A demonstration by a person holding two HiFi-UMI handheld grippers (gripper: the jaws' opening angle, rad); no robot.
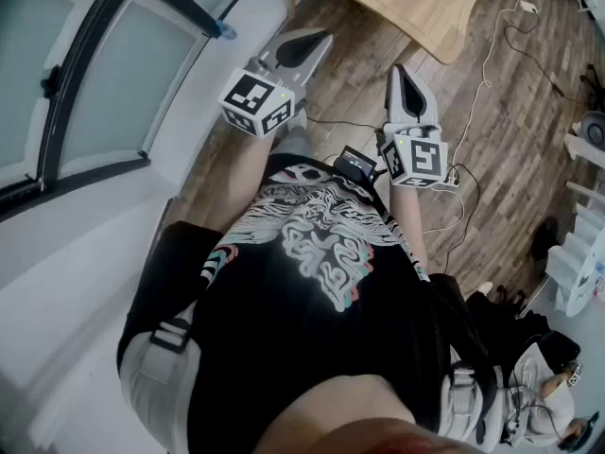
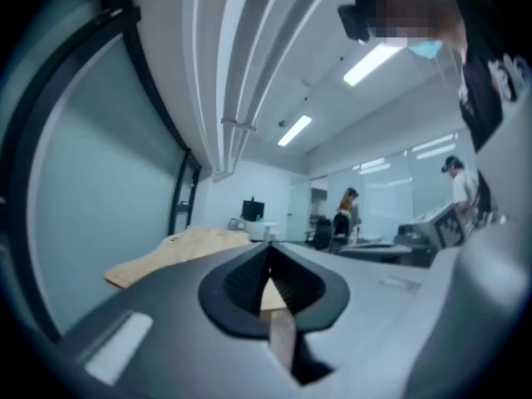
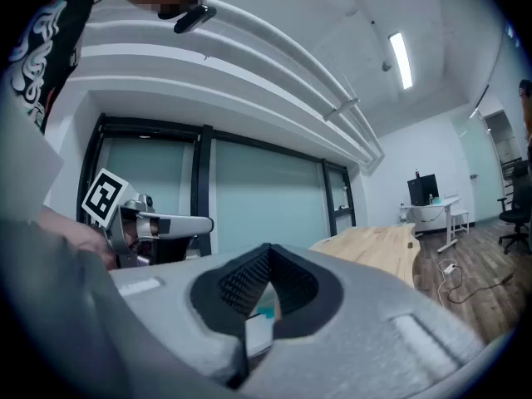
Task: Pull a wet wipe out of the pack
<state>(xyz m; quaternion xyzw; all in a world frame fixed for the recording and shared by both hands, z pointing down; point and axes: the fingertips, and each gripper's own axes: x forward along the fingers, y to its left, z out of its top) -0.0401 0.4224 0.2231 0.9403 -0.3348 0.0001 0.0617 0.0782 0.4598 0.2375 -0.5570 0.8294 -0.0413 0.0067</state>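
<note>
Two grippers we hold level | left gripper (image 1: 312, 41): jaws together, empty | right gripper (image 1: 405, 78): jaws together, empty | wooden table (image 1: 416, 8) ahead of both | wet wipe pack: we cannot place it

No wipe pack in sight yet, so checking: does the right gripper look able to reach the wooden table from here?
Probably yes: the right gripper, jaws shut and empty, points toward the near corner of the wooden table, and nothing stands between them.
</note>
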